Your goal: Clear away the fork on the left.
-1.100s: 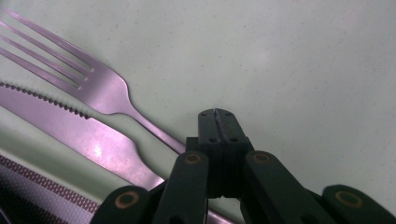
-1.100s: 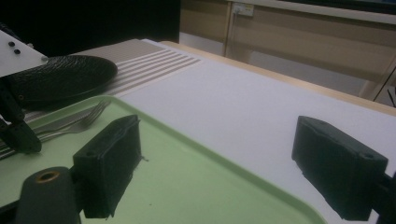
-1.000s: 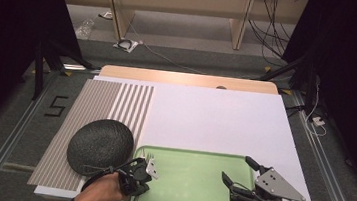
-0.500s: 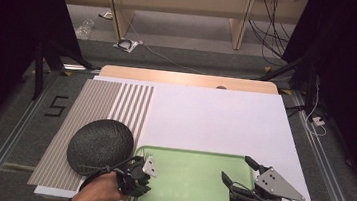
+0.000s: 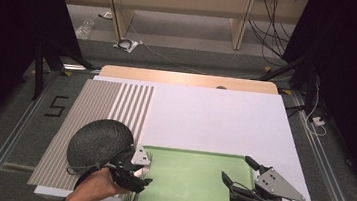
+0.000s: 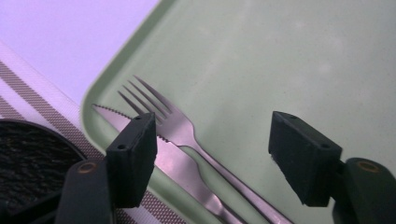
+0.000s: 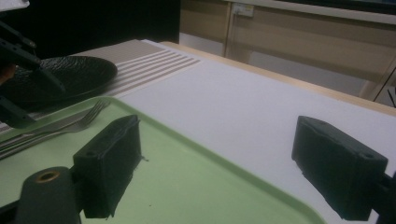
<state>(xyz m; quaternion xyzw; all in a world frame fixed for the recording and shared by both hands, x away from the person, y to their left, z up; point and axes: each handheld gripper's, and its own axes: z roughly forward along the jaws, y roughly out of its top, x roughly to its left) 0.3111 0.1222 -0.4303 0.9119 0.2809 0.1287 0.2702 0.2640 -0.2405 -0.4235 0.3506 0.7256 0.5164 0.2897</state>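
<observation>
With the fork and knife lying side by side at the green tray's left edge, the left tool, its jaws just spread and empty, should lift straight clear without nudging them, while the right tool waits spread.

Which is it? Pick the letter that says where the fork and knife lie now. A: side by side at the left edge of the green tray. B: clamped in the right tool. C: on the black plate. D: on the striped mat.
A: the fork and knife lie side by side on the green tray, by its edge nearest the black plate.
</observation>
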